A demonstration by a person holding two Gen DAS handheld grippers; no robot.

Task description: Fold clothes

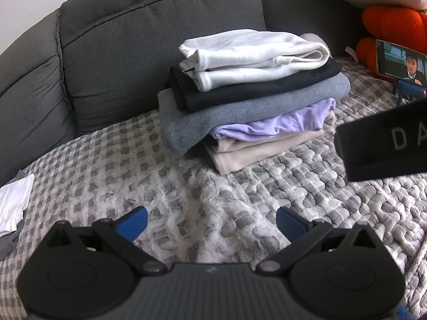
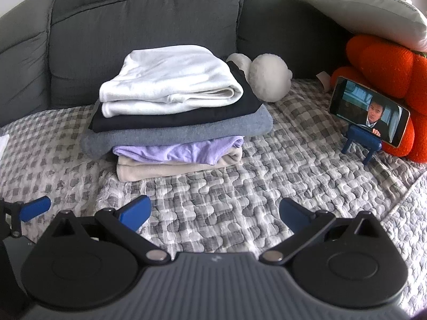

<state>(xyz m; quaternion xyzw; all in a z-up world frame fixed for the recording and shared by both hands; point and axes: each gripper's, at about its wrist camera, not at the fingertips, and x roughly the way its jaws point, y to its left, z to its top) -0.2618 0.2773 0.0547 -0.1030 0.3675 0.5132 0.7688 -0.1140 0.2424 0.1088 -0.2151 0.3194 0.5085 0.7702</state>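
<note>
Both the left gripper (image 1: 210,222) and right gripper (image 2: 214,213) are held wide open and empty before the folded stack (image 2: 173,112) on the checked quilt (image 2: 240,200), so a between-garments pause is judged; the unfolded white garment (image 1: 13,202) at far left must next be fetched.

Right gripper (image 2: 214,213) gapes wide before folded clothes stack (image 2: 173,112) on checked quilt (image 2: 240,192)

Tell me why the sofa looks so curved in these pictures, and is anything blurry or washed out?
Left wrist view: the fisheye lens bows the sofa back; the black block with letters at right is close and soft; the white top garment is bright, nearly washed out. Right wrist view: same bowing, dark corners; the stack of folded clothes is sharp, the phone screen readable, without glare.
</note>
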